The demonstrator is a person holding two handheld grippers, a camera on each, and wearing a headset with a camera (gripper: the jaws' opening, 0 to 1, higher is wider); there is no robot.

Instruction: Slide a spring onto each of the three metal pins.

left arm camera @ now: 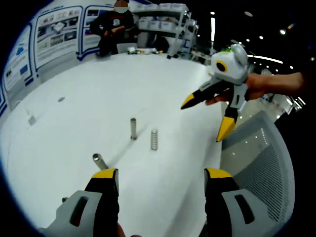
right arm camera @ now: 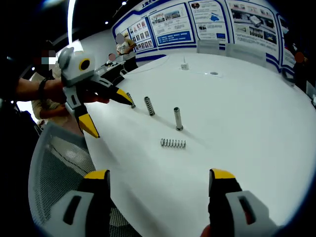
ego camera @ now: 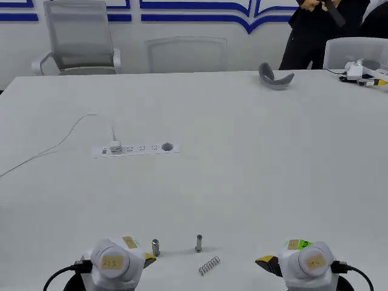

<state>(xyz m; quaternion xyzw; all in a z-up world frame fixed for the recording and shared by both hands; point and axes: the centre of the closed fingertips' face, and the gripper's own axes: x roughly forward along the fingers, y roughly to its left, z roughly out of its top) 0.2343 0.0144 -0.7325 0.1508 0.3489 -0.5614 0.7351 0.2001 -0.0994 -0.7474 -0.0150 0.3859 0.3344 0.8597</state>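
Right gripper view: spring [right arm camera: 173, 143] before gripper [right arm camera: 157, 174]

The left gripper [left arm camera: 161, 174] and right gripper [right arm camera: 159, 174] share white rounded housings, black yellow-tipped jaws, black cables, tan labels.

Bases of left gripper [left arm camera: 161, 174] and right gripper [right arm camera: 160, 174] cropped at lower edges, wall posters [right arm camera: 173, 22] blurred beyond reading, standing person [ego camera: 315, 30] cut off by top edge, power strip [ego camera: 136, 149] sockets too small to count.
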